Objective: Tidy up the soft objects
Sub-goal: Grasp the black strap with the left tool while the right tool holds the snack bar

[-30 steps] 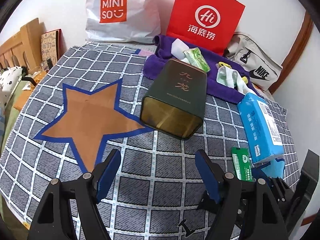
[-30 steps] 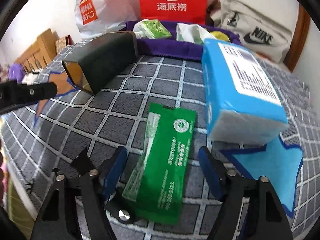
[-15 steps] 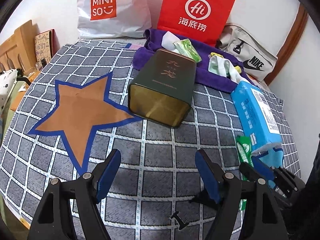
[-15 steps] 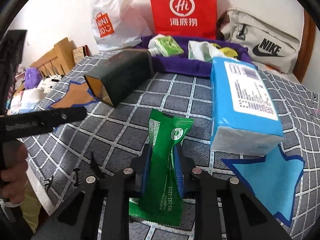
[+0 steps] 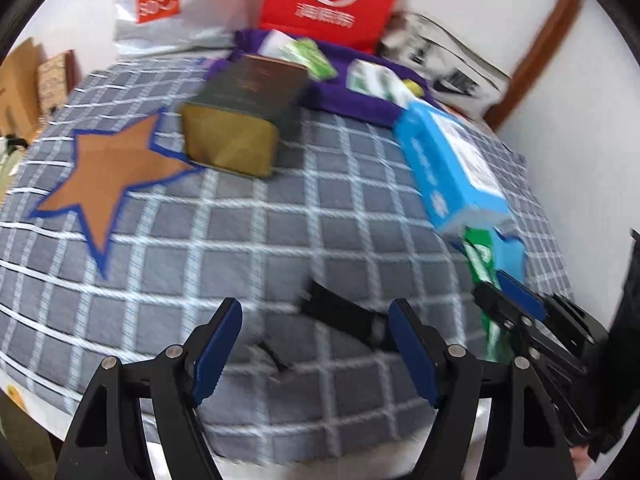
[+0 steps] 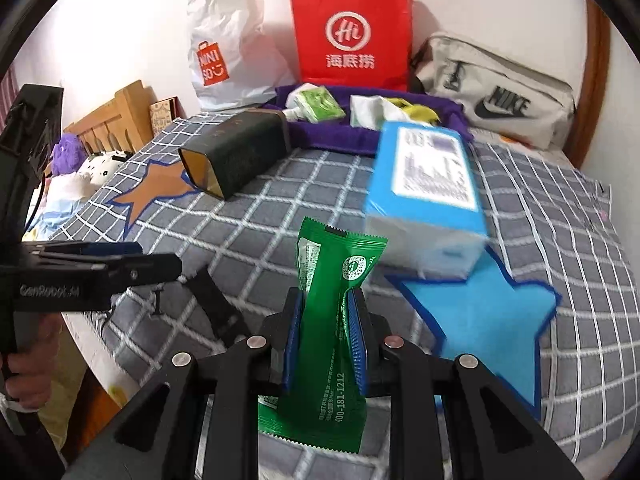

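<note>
The flat green foil packet (image 6: 332,316) stands lifted off the grey checked bedspread (image 6: 276,216), pinched across its middle by the right gripper (image 6: 325,338), whose blue pads press both sides of it (it bows slightly between them). The packet hangs above the bedspread's near edge. Just beyond it to the right lies the light-blue plastic-wrapped tissue pack (image 6: 430,192), with one end over the blue star patch (image 6: 488,320). Farther back, a dark green rectangular tin (image 6: 238,156) lies on its side by the brown star patch (image 6: 154,188). A purple towel (image 6: 320,136) strewn with small packets lies along the far edge, before a red paper bag (image 6: 352,32). The left gripper (image 5: 316,350) hovers over the near edge, jaws spread on nothing.
</note>
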### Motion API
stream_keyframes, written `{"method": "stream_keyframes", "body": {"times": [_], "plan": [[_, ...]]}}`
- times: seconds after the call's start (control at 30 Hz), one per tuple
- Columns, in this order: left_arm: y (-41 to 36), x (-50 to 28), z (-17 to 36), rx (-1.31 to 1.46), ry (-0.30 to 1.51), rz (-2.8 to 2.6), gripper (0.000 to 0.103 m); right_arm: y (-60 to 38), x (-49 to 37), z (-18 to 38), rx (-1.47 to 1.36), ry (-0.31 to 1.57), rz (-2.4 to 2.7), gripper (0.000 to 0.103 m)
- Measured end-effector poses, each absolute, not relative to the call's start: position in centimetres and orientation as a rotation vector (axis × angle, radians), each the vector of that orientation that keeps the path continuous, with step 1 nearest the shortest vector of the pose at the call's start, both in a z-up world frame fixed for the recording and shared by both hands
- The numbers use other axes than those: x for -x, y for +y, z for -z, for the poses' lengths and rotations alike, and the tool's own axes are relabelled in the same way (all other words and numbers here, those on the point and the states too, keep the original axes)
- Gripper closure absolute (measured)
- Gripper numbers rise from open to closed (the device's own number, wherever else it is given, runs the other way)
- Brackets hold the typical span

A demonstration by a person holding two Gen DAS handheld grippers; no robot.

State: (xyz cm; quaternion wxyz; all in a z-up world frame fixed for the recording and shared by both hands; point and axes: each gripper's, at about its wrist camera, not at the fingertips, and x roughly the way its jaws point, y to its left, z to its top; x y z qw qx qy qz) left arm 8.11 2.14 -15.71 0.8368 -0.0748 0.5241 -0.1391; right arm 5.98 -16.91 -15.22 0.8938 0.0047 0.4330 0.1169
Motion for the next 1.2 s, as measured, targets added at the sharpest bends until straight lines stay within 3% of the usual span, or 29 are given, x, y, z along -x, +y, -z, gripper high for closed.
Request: {"method": "stream_keyframes", "body": {"times": [0.3, 0.73, 1.0, 1.1, 1.13, 1.2], "plan": [[-0.5, -7.5, 18.2, 0.153, 1.203, 0.312, 0.029, -21.2, -4.4, 14.9, -0.039, 0.867, -0.157, 0.080], [-4.3, -12.1, 18.4, 0.102, 1.121, 0.334, 0.029, -23.6, -5.4, 16.4, -0.100, 0.896, -0.143, 0.080], [-4.3, -11.1, 18.6, -0.030, 1.116, 0.222, 0.036, -23.5, -6.1, 17.3, -0.107, 0.911, -0.165, 0.080], [-5.2, -10.7, 18.6, -0.093, 1.077, 0.221, 0.062, -23.1, -6.2, 17.6, -0.104, 0.923, -0.179, 0.080], [-5.3, -10.6, 18.5, -0.098, 1.071, 0.240, 0.079, -23.0, -6.2, 17.7, -0.103, 0.924, -0.184, 0.080], [-5.2, -10.3, 18.3, -0.119, 1.070, 0.275, 0.082, -22.8, -6.1, 17.7, -0.101, 0.921, -0.192, 0.080]]}}
